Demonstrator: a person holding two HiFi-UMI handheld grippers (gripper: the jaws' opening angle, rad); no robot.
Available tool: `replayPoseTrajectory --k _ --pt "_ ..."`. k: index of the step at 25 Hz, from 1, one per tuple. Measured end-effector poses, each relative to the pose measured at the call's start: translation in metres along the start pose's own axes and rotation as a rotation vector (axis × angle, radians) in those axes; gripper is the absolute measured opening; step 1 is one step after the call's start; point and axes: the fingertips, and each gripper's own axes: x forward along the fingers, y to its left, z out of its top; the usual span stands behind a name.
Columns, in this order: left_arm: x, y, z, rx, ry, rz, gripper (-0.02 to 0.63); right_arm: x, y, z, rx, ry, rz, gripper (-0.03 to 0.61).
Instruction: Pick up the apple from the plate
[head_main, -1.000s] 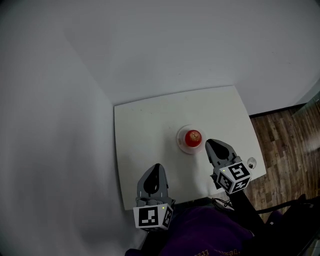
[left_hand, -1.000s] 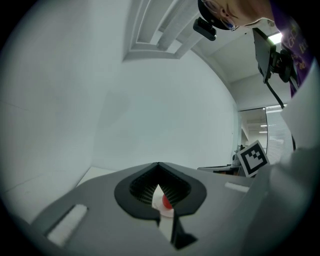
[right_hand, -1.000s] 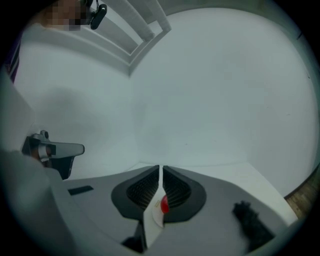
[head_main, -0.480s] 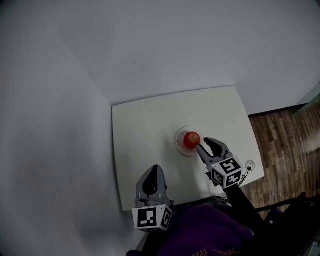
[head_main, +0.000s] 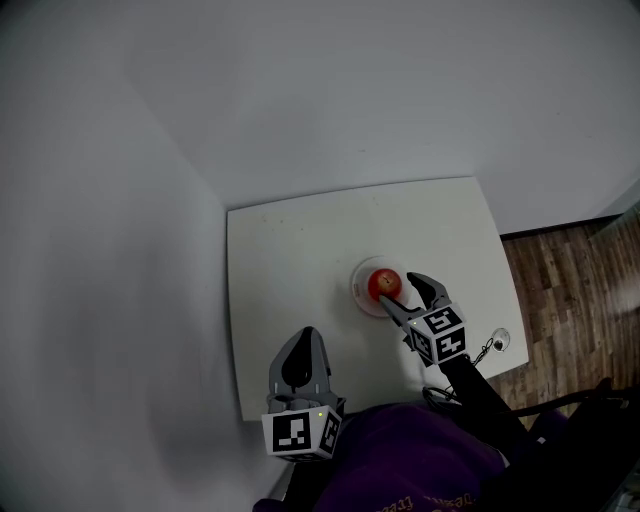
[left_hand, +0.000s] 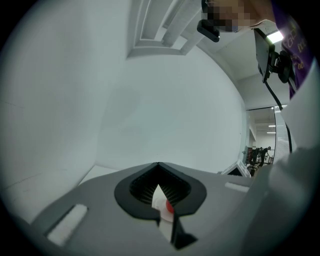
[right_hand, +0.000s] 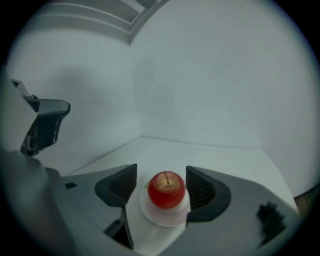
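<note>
Right gripper view: the apple (right_hand: 167, 189) stands stem up on the small white plate (right_hand: 165, 216), framed between the two pads, which do not touch it.
Right gripper (head_main: 398, 292): released, its jaws opening with the apple between them, nothing held yet.
Left gripper (head_main: 306, 345): clenched on nothing, by the near edge of the counter (head_main: 290, 260), well apart from the plate.
Apple's feel: probably firm, round and fairly light. Its smooth skin may slip, and a nudge could roll it.
Where you take hold: across the widest middle, one pad on each opposite side, below the stem.
Plate: it looks light, so keep your pads above its rim or you may drag it.
</note>
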Motion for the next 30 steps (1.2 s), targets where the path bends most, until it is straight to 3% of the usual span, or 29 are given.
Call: replayPoseTrajectory --k 9,14,30 --pt "-0.001 0.004 -0.001 0.007 -0.007 0.032 0.006 0.027 -0.006 -0.032 0.008 0.125 -0.004 0.326" --pt "-0.004 0.005 0.000 0.010 -0.020 0.040 0.006 0.036 -0.006 -0.041 0.008 0.151 -0.010 0.356" --pt "-0.008 0.013 0.002 0.017 -0.017 0.067 0.006 0.051 -0.004 -0.053 0.009 0.211 0.012 0.357"
